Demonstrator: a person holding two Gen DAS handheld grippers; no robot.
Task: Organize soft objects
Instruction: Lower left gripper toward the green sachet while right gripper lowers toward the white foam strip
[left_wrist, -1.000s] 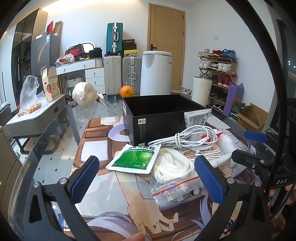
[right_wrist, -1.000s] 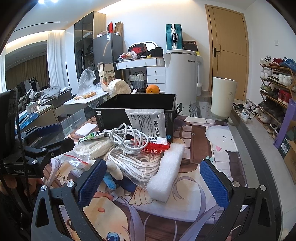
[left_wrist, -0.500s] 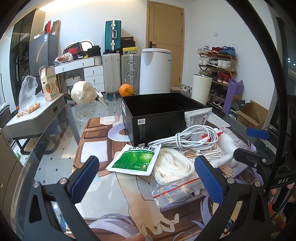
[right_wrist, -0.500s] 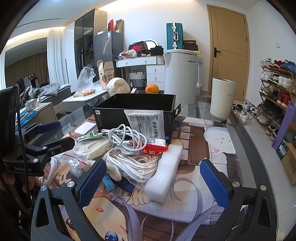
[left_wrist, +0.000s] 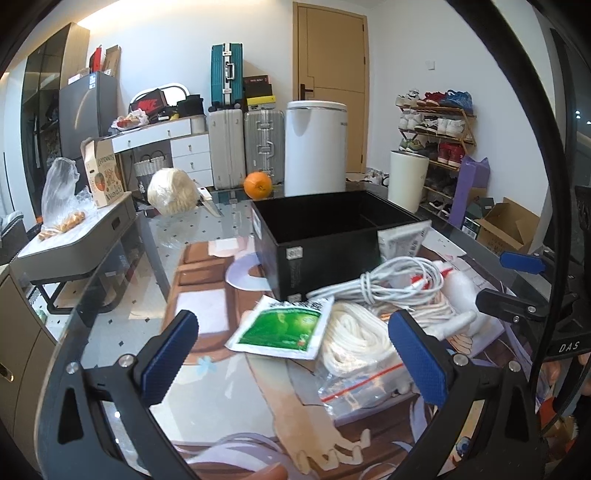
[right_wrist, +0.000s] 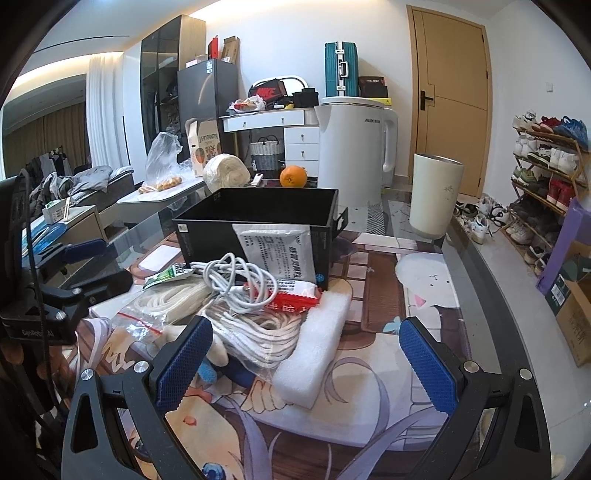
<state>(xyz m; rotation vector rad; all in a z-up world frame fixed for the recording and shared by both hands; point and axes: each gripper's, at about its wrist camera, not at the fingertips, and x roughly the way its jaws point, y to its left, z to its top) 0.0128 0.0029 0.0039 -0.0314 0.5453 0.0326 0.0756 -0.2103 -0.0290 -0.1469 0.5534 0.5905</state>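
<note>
On the glass table we see a black box at centre frame, with soft items heaped against its near side: a white foam block, bagged white rope, a white cable and a green sachet. Our left tool and right tool both hover spread apart, gripping nothing.

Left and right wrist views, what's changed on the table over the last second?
Almost nothing. Both tongs, left and right, stayed open and empty, drifting only slightly. The green sachet, white cable, foam block and black box lie as before.
</note>
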